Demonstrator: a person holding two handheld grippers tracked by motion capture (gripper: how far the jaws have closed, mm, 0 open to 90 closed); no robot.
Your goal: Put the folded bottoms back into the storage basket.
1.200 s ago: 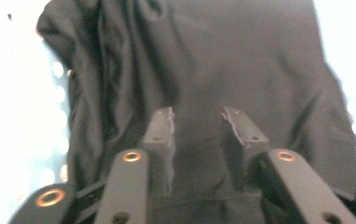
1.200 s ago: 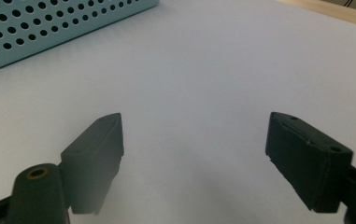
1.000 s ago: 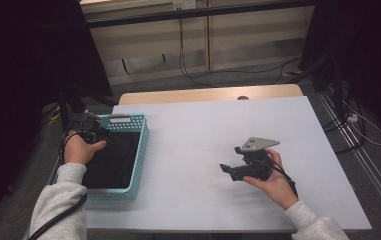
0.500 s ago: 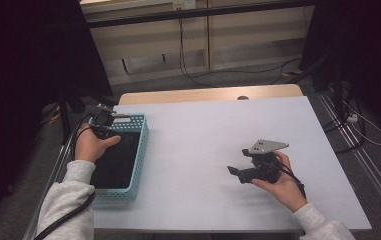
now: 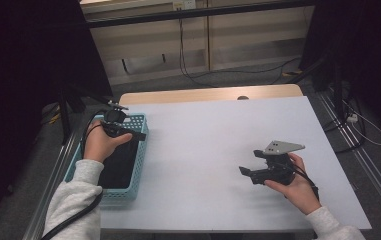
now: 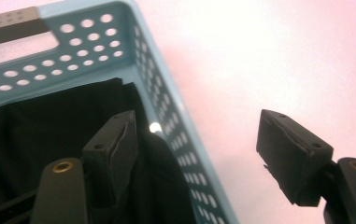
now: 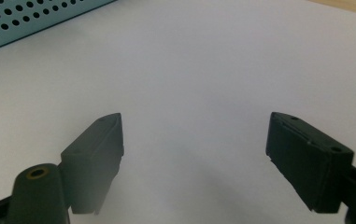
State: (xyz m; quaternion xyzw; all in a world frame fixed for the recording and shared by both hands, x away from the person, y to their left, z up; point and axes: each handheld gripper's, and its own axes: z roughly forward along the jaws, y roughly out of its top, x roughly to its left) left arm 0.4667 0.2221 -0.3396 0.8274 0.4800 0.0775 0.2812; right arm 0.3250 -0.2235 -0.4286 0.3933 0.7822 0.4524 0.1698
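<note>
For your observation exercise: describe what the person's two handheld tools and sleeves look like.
Both tools are black. The left tool trails a thick black cable. The right tool carries a grey three-cornered plate on top, its cable looping at the wrist. Their blocky black pads have small screw holes. Both sleeves are light grey.

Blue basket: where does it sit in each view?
High view: basket at the table's left edge, dark cloth inside.
Left gripper view: upper left, rim running down to bottom centre.
Right gripper view: top left corner.
Shared landmark: its perforated wall.
</note>
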